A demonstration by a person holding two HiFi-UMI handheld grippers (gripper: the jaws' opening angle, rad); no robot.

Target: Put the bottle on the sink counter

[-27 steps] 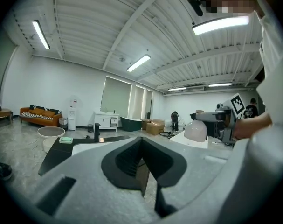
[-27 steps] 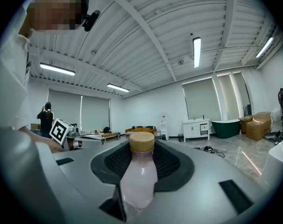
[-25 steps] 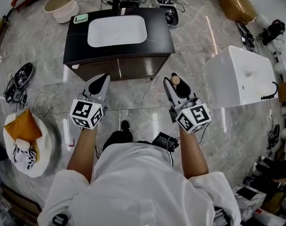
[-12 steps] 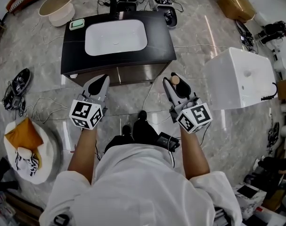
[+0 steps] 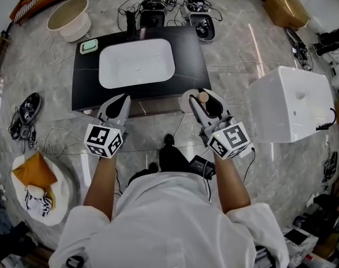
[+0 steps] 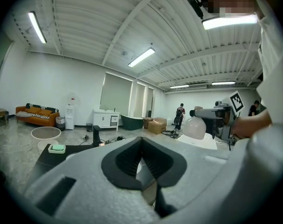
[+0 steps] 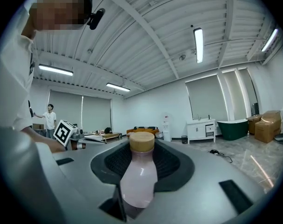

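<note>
In the right gripper view a pale pink bottle [image 7: 140, 176] with a tan wooden cap stands upright between the black pads, and my right gripper [image 7: 140, 164] is shut on it. Seen from the head view, the bottle [image 5: 203, 97] and right gripper [image 5: 198, 98] hover at the front right corner of the black sink counter [image 5: 191, 43]. My left gripper [image 5: 122, 99] is level with the counter's front edge, its jaws together and empty [image 6: 141, 141]. The left gripper view also catches the bottle [image 6: 195, 127] off to the right.
A white basin [image 5: 137, 63] fills the counter's middle, with a green soap dish [image 5: 89, 46] and a dark faucet [image 5: 130, 24] at the back. A white tub [image 5: 292, 102] stands to the right. Cables, a beige bowl [image 5: 68, 13] and a round cushion [image 5: 38, 188] lie on the floor.
The person has stepped toward the counter. Both grippers have gone from the floor in front of it to its front edge, the bottle still held in the right one.
</note>
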